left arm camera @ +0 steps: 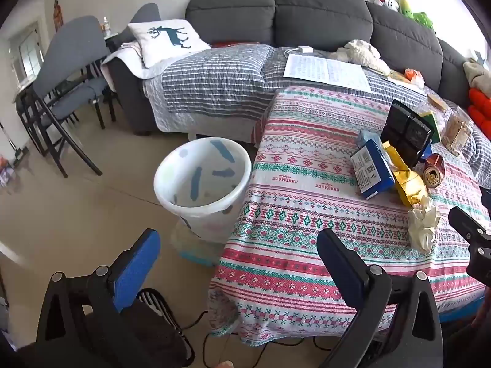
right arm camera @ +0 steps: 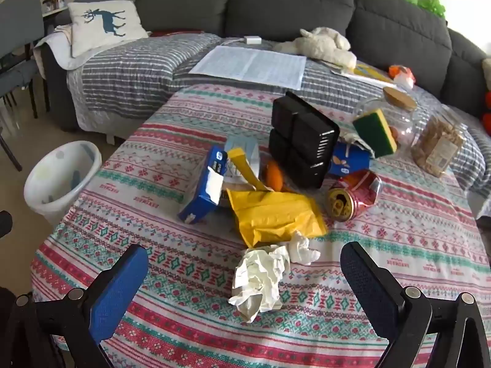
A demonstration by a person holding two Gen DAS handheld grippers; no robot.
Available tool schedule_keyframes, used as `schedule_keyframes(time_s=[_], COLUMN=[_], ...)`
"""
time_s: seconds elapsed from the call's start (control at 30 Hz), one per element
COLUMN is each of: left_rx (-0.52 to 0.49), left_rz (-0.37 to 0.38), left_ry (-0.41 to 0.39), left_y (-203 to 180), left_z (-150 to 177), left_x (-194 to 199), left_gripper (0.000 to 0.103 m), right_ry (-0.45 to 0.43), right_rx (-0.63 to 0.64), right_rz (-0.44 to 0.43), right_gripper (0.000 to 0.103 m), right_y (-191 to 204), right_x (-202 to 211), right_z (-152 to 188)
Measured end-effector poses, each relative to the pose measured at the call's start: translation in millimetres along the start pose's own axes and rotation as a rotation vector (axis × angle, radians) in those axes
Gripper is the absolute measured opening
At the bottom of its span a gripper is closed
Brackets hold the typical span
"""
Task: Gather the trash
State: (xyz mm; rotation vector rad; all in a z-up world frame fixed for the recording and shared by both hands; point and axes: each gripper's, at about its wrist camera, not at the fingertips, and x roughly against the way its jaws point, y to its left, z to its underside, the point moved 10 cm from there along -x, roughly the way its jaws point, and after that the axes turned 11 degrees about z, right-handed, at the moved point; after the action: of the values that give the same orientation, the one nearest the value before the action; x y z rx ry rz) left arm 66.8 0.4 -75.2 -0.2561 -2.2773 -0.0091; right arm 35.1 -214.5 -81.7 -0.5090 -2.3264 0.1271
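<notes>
I have both claws spread wide with nothing between their pads: the left gripper hangs over the table's edge, the right gripper over the patterned red, green and white tablecloth. Just ahead of my right claw lies a crumpled white paper wad, not touching either pad. At 12 o'clock from it sits a creased yellow padded envelope, with a torn blue cardboard box at 10 o'clock and a crushed red drinks can at 2 o'clock. Behind these a black plastic tray stands tilted on edge, and a green and yellow sponge leans near what I take to be a clear glass jar with a cork lid. The white round plastic bin stands on the floor at 11 o'clock from my left claw, beside the table.
</notes>
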Motion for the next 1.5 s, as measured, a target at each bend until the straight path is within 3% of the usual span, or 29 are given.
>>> schedule_keyframes(time_s=[1.5], left_rx=[0.013], left_rz=[0.001], left_ry=[0.034], left_y=[3.2], left_z=[8.2], left_x=[-8.3], left_gripper=[0.103], right_ry=[0.049], right_rx=[-0.046], right_rz=[-0.063], right_gripper=[0.103], right_y=[13.0], right_x=[-2.0], right_z=[-0.8])
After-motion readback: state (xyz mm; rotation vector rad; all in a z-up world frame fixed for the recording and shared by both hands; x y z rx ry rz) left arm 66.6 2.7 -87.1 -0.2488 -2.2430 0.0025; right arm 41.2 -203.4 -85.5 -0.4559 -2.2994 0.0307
